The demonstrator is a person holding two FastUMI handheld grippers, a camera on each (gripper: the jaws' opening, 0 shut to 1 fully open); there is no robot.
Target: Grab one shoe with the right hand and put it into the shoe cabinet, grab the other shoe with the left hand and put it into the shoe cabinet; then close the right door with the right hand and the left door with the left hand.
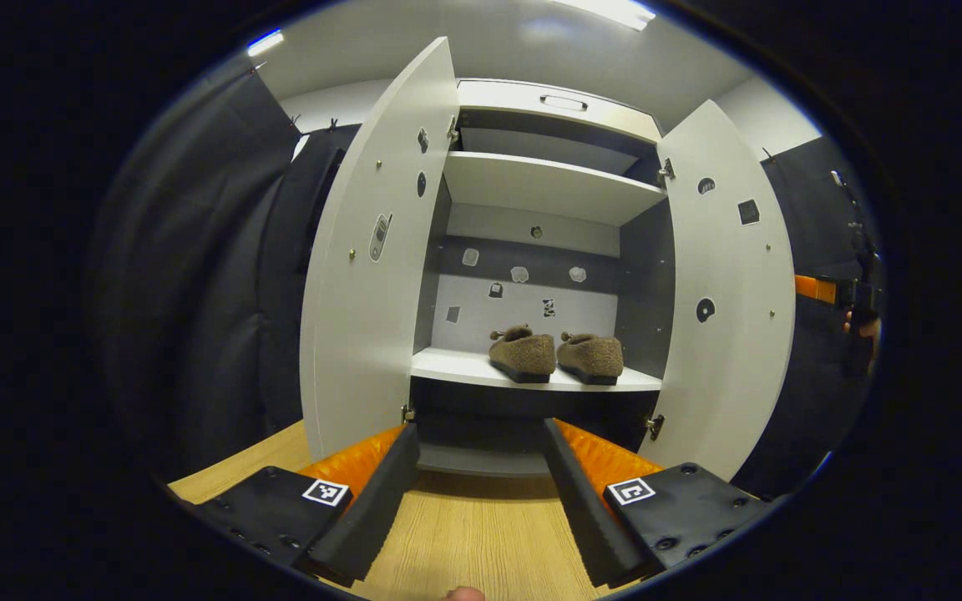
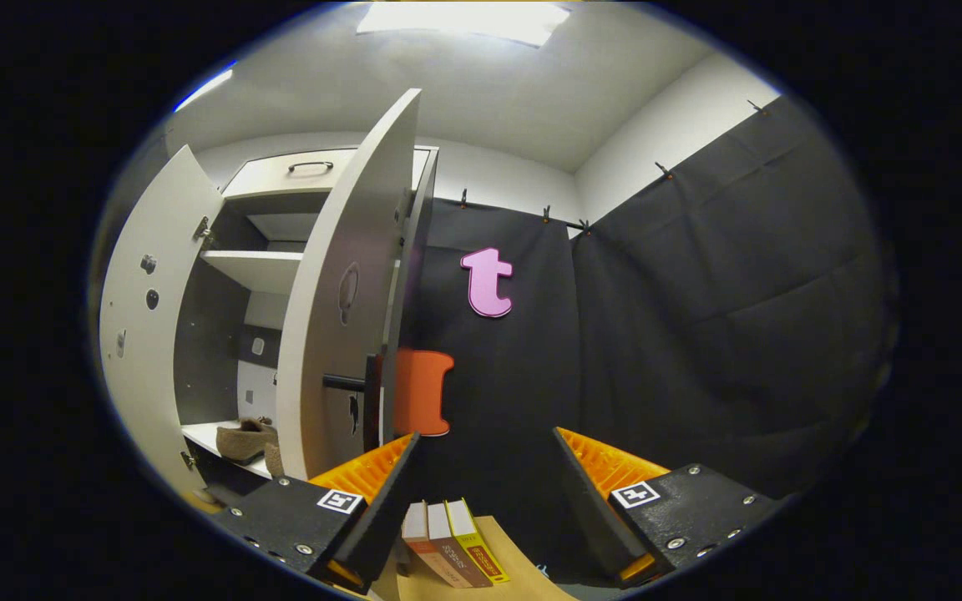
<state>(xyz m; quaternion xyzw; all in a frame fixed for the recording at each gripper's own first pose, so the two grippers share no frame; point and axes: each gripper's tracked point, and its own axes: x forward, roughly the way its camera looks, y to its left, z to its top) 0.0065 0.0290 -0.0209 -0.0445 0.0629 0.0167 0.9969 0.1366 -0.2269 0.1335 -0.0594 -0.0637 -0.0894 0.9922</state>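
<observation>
Both shoes [image 1: 554,354] sat on cabinet shelf [image 1: 456,367], doors open. Right gripper [image 2: 485,492] spread, empty, beside right door [image 2: 339,309]; should push outer face flat, steadily. Left gripper [image 1: 481,492] spread, empty.

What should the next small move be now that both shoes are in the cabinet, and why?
Probably bring the right gripper in behind the right door and start pushing it shut. Both shoes already sit side by side on the lower shelf, both doors stand wide open, and the right gripper is open, holding nothing, just past that door's outer edge.
</observation>
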